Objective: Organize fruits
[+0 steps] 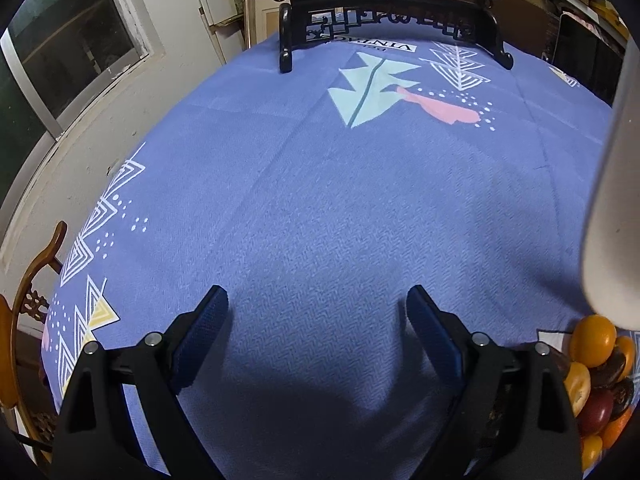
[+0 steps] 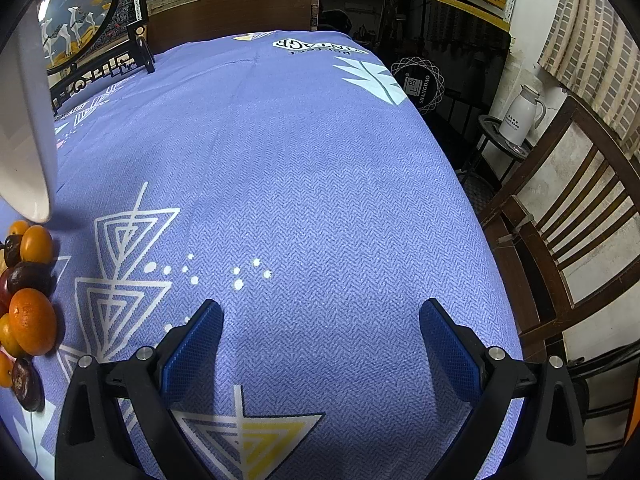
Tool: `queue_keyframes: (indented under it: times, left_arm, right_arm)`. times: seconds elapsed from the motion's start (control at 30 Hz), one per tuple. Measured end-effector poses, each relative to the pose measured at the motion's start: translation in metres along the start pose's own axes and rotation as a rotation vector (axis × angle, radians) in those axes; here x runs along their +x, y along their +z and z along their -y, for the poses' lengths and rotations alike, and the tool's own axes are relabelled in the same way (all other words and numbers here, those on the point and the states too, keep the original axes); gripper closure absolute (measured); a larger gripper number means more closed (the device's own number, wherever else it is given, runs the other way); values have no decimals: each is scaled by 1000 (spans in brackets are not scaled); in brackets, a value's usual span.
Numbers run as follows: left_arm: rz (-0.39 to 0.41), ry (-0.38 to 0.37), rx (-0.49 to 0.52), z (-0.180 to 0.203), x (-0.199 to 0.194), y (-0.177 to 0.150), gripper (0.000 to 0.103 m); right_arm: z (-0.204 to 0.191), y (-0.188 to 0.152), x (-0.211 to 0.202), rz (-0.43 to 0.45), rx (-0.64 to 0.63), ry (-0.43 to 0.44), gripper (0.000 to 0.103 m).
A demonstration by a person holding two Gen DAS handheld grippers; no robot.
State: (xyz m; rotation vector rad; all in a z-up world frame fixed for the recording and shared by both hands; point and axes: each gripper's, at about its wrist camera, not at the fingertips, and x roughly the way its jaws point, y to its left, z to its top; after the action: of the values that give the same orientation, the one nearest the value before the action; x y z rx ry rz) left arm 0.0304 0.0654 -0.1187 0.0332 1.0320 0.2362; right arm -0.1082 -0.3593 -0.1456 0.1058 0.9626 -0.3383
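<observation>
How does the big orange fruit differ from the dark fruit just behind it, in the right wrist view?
The orange fruit is bright orange with a pitted, shiny peel; the dark fruit is deep purple-brown and looks smoother. The orange fruit is larger and nearer the camera. Both are roundish and lie in one pile on the blue tablecloth.

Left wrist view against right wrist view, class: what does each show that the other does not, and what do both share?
Only the left wrist view shows a window and a curved wooden chair back. Only the right wrist view shows a white jug on a side stand and a slatted wooden chair. Both share the blue patterned tablecloth, the fruit pile, a white dish and an open, empty gripper.
</observation>
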Motion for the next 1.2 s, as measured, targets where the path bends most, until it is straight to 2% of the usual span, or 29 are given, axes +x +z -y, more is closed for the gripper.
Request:
queue_keyframes:
  times: [0.4, 0.8, 1.0, 1.2]
  left_arm:
    - [45, 6, 7, -4, -20, 6, 14]
    - [29, 17, 17, -12, -36, -4, 14]
    - [31, -9, 35, -1, -41, -3, 14]
    - [78, -69, 104, 15, -59, 4, 14]
  right_arm:
    - [0, 0, 0, 0, 0, 0, 3]
    - [0, 0, 0, 0, 0, 0, 3]
    - [0, 0, -1, -1, -1, 0, 3]
    - [0, 0, 0, -1, 0, 0, 3]
